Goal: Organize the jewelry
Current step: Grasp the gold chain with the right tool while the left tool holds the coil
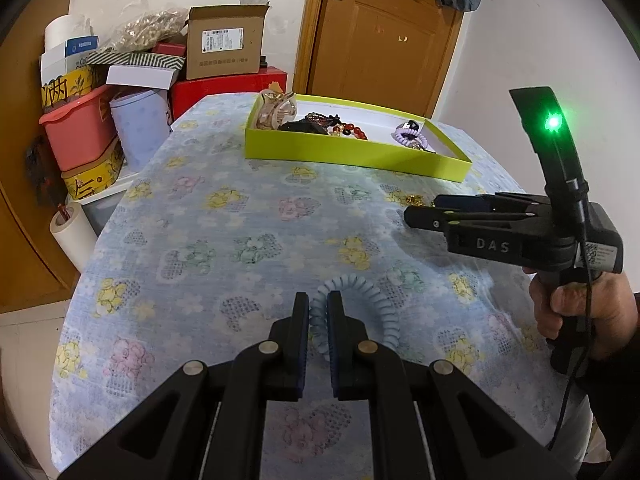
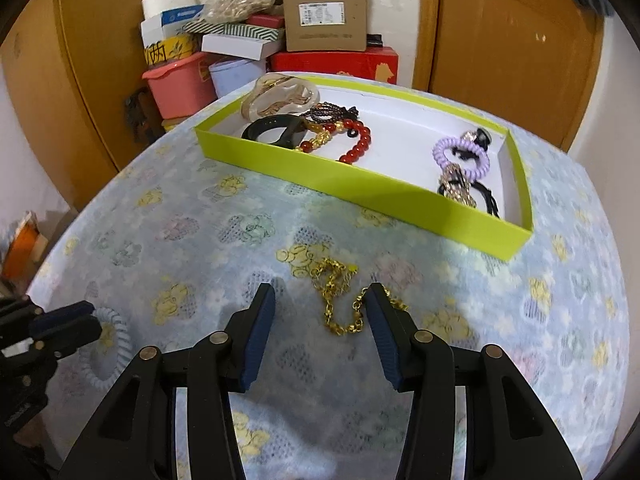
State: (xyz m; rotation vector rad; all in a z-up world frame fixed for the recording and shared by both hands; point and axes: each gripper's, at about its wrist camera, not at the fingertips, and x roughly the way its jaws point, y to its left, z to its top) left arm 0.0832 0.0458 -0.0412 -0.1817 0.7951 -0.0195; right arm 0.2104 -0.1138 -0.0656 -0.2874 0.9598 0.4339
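My left gripper (image 1: 318, 304) is shut on a pale blue spiral hair tie (image 1: 374, 304) lying on the flowered tablecloth; it also shows in the right wrist view (image 2: 110, 348) at the far left. My right gripper (image 2: 320, 296) is open and low over a gold chain (image 2: 340, 300), which lies on the cloth between and partly under its fingers. In the left wrist view the right gripper (image 1: 420, 210) hovers at the right. A lime-green tray (image 2: 360, 184) holds bangles, a red bead bracelet (image 2: 356, 142), a purple spiral hair tie (image 2: 460, 156) and hair clips.
The green tray (image 1: 352, 156) sits at the table's far side. Beyond the far left edge stand stacked boxes (image 1: 228, 40), a pink tub (image 1: 76, 128) and a paper roll (image 1: 72, 232). A wooden door (image 1: 380, 32) is behind the table.
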